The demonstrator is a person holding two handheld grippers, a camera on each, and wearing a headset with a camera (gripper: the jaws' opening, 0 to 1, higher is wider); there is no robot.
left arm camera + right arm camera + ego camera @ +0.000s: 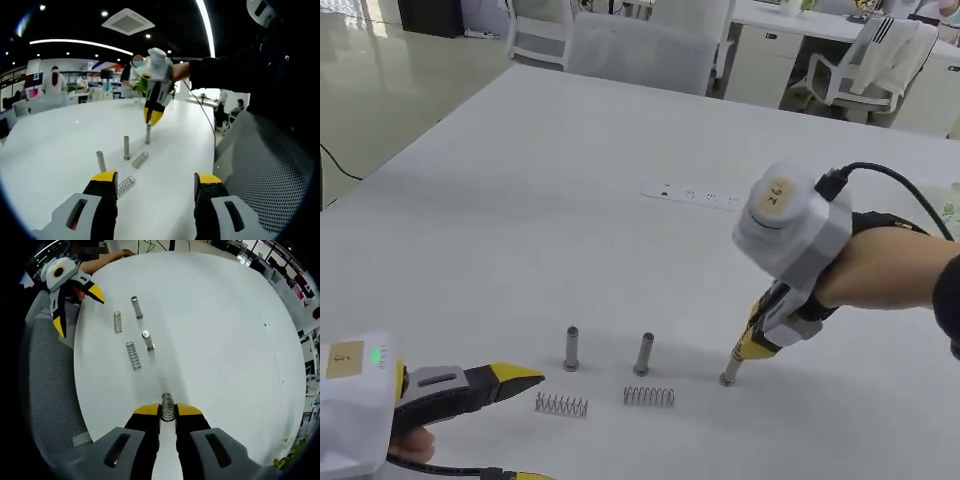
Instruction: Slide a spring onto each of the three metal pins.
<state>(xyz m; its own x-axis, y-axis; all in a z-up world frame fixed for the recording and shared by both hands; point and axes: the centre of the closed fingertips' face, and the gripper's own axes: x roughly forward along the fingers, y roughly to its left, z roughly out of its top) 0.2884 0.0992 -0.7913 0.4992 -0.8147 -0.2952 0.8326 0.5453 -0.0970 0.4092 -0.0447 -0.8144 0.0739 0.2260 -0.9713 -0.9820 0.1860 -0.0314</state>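
Observation:
Two bare metal pins stand upright on the white table. Just in front of them lie two loose springs. My right gripper is shut on a third spring, held right over the third pin, whose top shows just beyond the jaws. At the near left my left gripper is open with nothing in it, a little short of the left spring. Across the pins from it is the right gripper.
A white power strip lies flat further back on the table. Office chairs and desks stand beyond the far edge. A mesh chair back sits beside the near table edge.

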